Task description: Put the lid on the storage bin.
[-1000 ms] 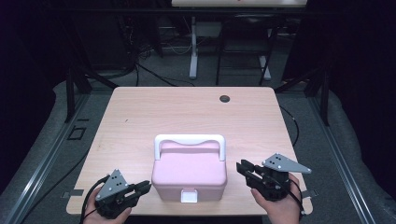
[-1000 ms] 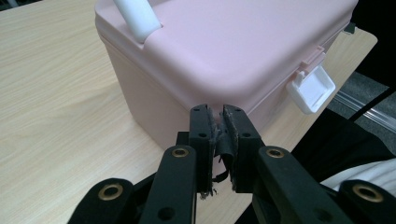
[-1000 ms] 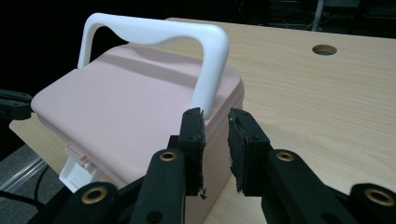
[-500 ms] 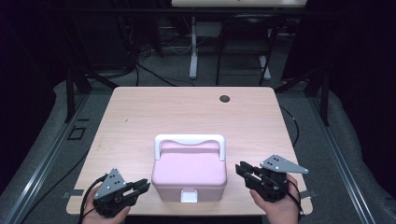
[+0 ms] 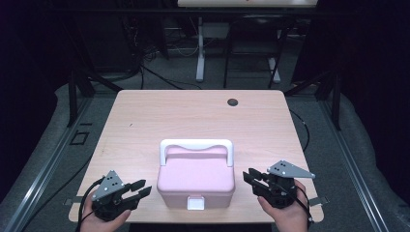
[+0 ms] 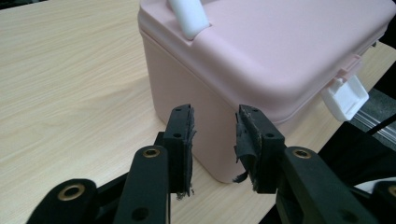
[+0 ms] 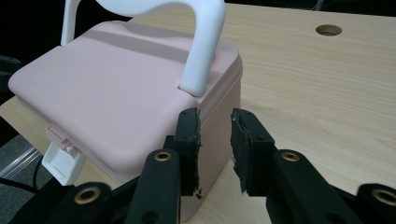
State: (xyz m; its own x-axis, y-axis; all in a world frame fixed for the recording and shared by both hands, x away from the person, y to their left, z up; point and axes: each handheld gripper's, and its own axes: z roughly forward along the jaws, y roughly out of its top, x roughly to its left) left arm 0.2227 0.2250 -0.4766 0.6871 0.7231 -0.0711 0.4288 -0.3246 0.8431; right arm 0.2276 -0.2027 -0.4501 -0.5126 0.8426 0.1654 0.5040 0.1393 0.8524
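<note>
Pink lidded box (image 5: pixel 196 180) with white handle (image 5: pixel 196 145) and white front latch (image 5: pixel 196 202) low and centre in the high view, on the wooden table (image 5: pixel 193 116) near its lower edge, lid down. Left gripper (image 5: pixel 138 189) at lower left, jaws slightly apart and gripping nothing, tips just beside the box's left wall without touching; right gripper (image 5: pixel 250 178) at lower right, jaws likewise parted and empty, near the box's right wall. Small round hole (image 5: pixel 233 102) in the tabletop toward the upper right.

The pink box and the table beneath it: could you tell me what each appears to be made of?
The pink box looks like moulded plastic: smooth, matte, rounded edges, with a glossier white handle. The table looks like light wood or wood-grain laminate; which one is unclear.
</note>
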